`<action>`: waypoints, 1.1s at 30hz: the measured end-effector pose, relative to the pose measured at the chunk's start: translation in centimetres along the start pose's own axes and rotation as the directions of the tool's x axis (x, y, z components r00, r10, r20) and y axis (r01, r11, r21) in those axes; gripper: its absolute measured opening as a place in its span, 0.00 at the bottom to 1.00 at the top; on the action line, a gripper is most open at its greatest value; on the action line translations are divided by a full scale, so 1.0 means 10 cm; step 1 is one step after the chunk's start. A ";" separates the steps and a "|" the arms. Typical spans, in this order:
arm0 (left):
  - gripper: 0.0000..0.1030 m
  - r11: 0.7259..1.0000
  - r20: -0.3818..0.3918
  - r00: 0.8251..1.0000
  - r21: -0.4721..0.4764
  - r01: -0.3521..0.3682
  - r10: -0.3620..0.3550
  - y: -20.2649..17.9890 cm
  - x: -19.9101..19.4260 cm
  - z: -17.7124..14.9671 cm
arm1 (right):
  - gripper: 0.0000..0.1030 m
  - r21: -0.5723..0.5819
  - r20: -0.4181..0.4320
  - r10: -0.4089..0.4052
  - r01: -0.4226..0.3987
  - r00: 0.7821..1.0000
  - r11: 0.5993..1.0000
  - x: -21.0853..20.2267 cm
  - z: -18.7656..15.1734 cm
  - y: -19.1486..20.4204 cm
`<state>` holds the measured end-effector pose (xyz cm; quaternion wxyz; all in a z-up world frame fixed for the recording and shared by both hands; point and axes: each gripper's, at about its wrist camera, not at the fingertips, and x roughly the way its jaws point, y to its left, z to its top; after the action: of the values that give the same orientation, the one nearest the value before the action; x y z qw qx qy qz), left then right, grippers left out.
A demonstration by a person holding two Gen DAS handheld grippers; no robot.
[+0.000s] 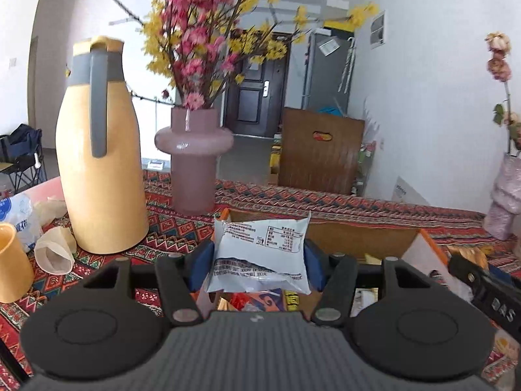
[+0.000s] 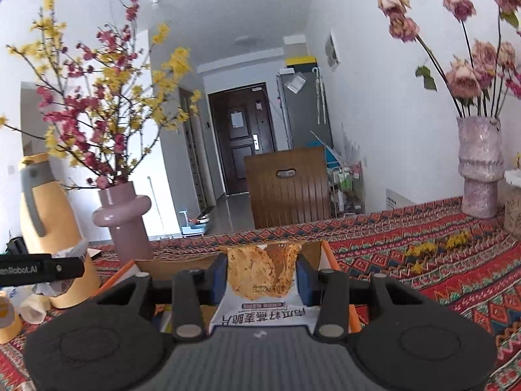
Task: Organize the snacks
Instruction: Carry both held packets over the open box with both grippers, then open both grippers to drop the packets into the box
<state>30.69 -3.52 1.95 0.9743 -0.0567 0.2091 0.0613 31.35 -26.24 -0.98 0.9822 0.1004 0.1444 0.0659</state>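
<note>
Here, in the left wrist view, the left gripper clamps a white snack packet between its blue pads, the packet held above an open cardboard box holding other snacks. A yellow jug and a pink vase stand on the patterned tablecloth to the left.

In the right wrist view, the right gripper pinches a snack packet with a crisp picture, likewise above the box. The left gripper's black body enters at the left edge. A tall pink vase of dried roses stands far right.
</note>
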 end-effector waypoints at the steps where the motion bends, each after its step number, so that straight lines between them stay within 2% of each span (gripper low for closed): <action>1: 0.57 1.000 -0.003 1.000 -0.007 -0.005 0.005 0.02 0.06 -0.02 | 0.41 0.004 -0.003 -0.003 0.003 1.000 1.000 0.04 -0.04 -0.02; 10: 0.58 1.000 -0.034 0.999 0.009 -0.019 0.019 0.06 0.29 -0.18 | 0.41 -0.026 -0.040 0.002 -0.003 0.999 1.000 0.14 -0.17 0.03; 14: 0.71 1.000 -0.016 1.000 0.007 -0.023 0.024 0.07 0.25 -0.20 | 0.44 -0.022 -0.056 -0.001 0.000 0.998 1.000 0.14 -0.18 0.03; 16: 0.82 1.000 -0.006 1.000 -0.001 -0.025 0.025 0.08 0.23 -0.20 | 0.58 -0.013 -0.051 -0.001 0.000 0.999 1.000 0.12 -0.18 0.01; 18: 0.94 0.999 0.004 0.999 -0.006 -0.040 0.040 0.08 0.21 -0.20 | 0.82 -0.008 -0.043 -0.004 0.003 0.999 1.000 0.10 -0.18 0.01; 21: 1.00 0.998 0.009 0.998 -0.021 -0.056 0.056 0.10 0.19 -0.20 | 0.99 0.000 -0.022 -0.015 0.015 1.000 1.000 0.07 -0.18 -0.02; 27: 1.00 0.998 0.008 0.998 -0.020 -0.054 0.054 0.09 0.16 -0.19 | 1.00 0.024 -0.010 -0.036 0.036 0.999 0.999 0.05 -0.19 -0.08; 33: 1.00 0.998 0.024 0.998 -0.014 -0.056 0.057 0.06 -0.01 -0.11 | 1.00 0.032 0.010 -0.022 0.021 1.000 0.999 -0.09 -0.10 -0.05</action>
<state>30.04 -3.10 0.97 0.9743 -0.0566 0.1982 0.0910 30.27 -26.68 -1.80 0.9819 0.1146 0.1414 0.0525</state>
